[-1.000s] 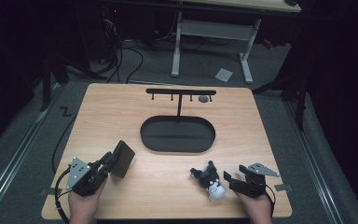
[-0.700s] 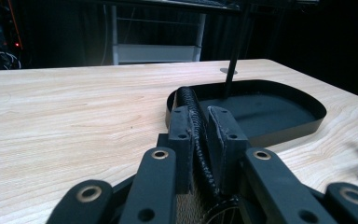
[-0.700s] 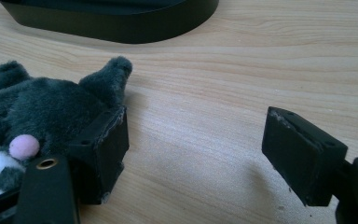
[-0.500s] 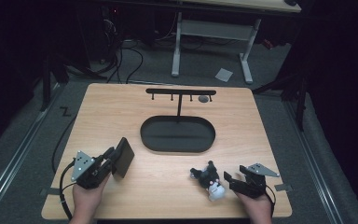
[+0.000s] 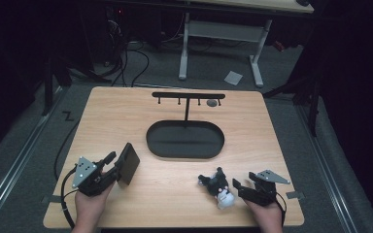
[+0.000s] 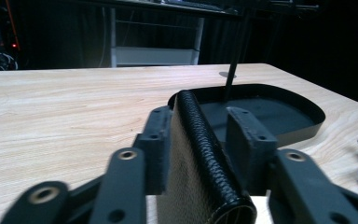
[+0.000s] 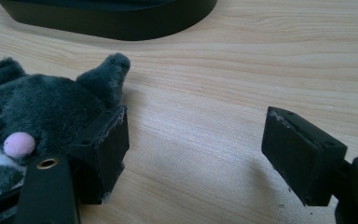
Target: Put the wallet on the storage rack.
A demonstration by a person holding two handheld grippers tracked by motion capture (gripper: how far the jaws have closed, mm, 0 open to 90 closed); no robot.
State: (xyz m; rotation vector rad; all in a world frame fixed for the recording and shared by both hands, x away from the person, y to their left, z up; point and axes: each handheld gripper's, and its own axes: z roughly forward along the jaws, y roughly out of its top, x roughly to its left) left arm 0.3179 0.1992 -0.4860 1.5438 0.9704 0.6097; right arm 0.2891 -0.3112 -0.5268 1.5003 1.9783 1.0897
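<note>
A black leather wallet [image 5: 128, 163] stands on edge at the table's front left, and my left gripper [image 5: 115, 166] is shut on it. In the left gripper view the wallet [image 6: 196, 140] runs upright between the two jaws of the left gripper [image 6: 200, 135]. A dark grey plush toy [image 5: 218, 187] with a white face lies at the front right. My right gripper [image 5: 238, 190] is open just right of it. In the right gripper view the plush toy [image 7: 42, 105] rests against the outside of the left jaw, and bare wood lies between the jaws of the right gripper [image 7: 200, 144].
A black oval tray [image 5: 155, 145] sits mid-table, with a thin T-shaped hook stand [image 5: 188, 95] rising from its far side. A small grey disc [image 5: 212, 103] lies by the stand's right end. The tray's rim [image 7: 121, 21] is just beyond the plush toy.
My left hand has shifted a little forward and turned slightly, the wallet still held. The right gripper and plush toy have not moved.
</note>
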